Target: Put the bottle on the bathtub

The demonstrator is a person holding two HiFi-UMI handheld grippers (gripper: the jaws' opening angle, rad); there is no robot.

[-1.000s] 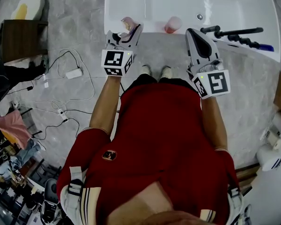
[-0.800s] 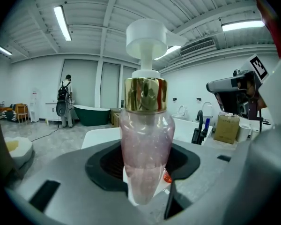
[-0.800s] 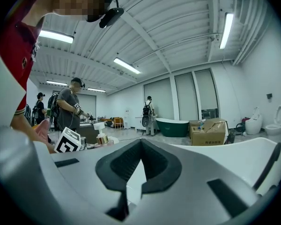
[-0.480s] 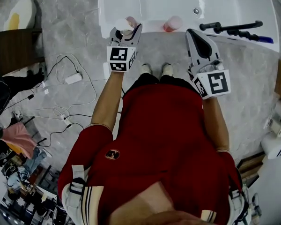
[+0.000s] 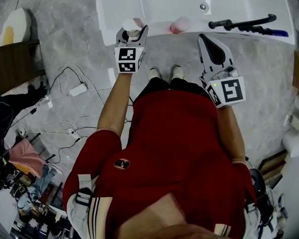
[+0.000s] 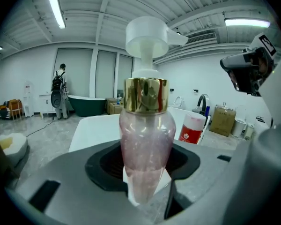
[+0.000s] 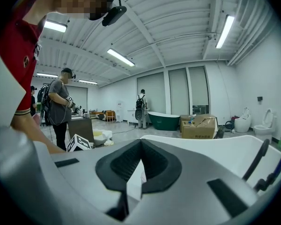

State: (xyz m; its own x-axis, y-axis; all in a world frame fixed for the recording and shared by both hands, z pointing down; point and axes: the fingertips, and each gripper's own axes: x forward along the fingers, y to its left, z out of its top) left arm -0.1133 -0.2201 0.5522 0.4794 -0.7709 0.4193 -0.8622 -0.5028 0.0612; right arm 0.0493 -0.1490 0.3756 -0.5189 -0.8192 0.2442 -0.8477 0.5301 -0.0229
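Observation:
A clear pink pump bottle [image 6: 146,139] with a gold collar and a white pump head stands upright between the jaws of my left gripper [image 6: 147,175], which is shut on it. In the head view the left gripper [image 5: 133,32] holds the bottle [image 5: 130,25] at the near rim of the white bathtub [image 5: 154,4], towards its left end. My right gripper [image 5: 204,37] hangs just short of the rim further right, with its jaws shut and nothing between them. The right gripper view shows the same closed pads [image 7: 155,165] in front of the tub's rim [image 7: 210,146].
A red bottle with a pale cap [image 5: 178,25] stands on the tub's rim between the grippers and shows again as the red bottle [image 6: 192,128]. A black tap and hand shower [image 5: 244,24] lie on the rim at right. Cables [image 5: 70,86] lie on the floor at left. People stand in the room behind.
The left gripper has turned the bottle more upright, so the white pump head now faces up, and has edged towards the tub's rim. The right gripper has barely moved.

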